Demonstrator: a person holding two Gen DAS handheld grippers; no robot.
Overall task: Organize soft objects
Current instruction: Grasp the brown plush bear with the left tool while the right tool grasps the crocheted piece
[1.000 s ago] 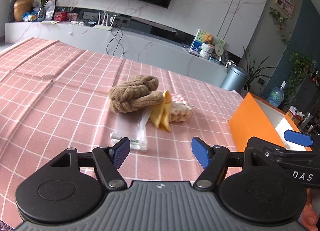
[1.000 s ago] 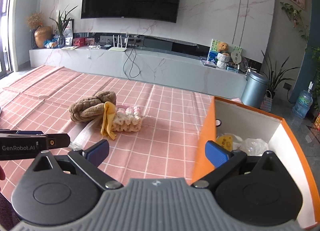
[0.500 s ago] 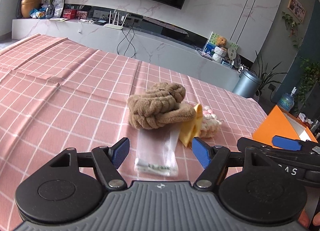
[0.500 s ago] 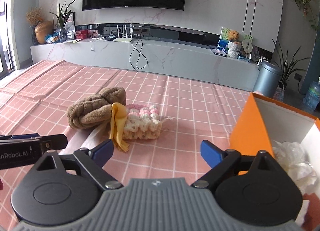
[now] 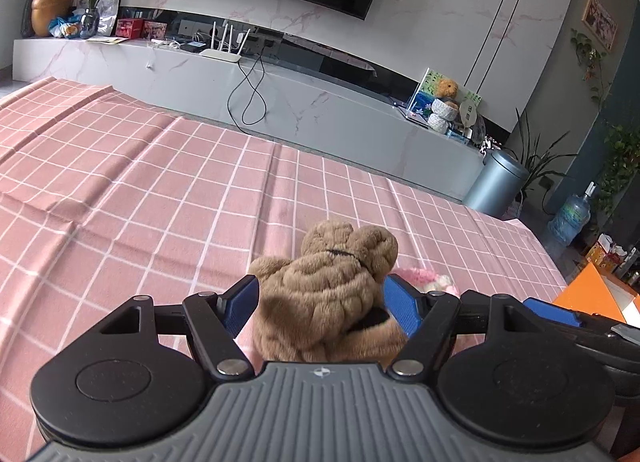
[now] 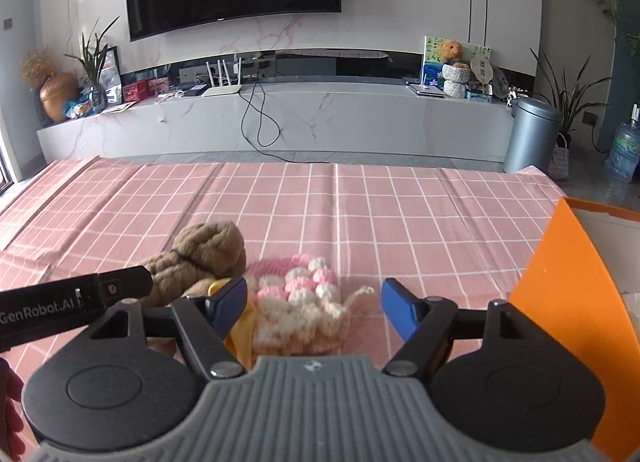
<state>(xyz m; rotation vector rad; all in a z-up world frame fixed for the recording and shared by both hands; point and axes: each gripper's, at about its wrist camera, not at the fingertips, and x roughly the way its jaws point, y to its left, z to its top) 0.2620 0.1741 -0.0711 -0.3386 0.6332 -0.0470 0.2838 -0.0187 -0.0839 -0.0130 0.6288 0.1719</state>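
A wide surface covered in a pink cloth with a white grid [image 6: 360, 202] carries everything; at its right edge stands an open orange cardboard box with a white inside [image 6: 568, 282], apparently the place where the soft things are to go. Just left of the middle lies a small cluster: a brown plush braided toy [image 5: 328, 294], a pink-and-cream crocheted pouch [image 6: 300, 298] just beside it on the right, and a thin yellow cloth piece [image 6: 240, 326] wedged between the two. The step in hand looks like a double pick-up. The left gripper [image 5: 320, 302] straddles the brown toy, its jaws apart with the blue pads hard by the plush flanks; whether they press yet cannot be told, though the fur shows no squeeze. The right gripper [image 6: 312, 302] has the crocheted pouch between its jaws, which are closing; a clear gap remains on the right side, so nothing is clamped. Next, each pair of jaws probably needs to close until the soft body gives slightly, then lift straight up so the yellow piece is not dragged along, and carry rightward to the box. The two tools sit close, the left one's black arm crossing the right view, so lifting apart should avoid a knock.
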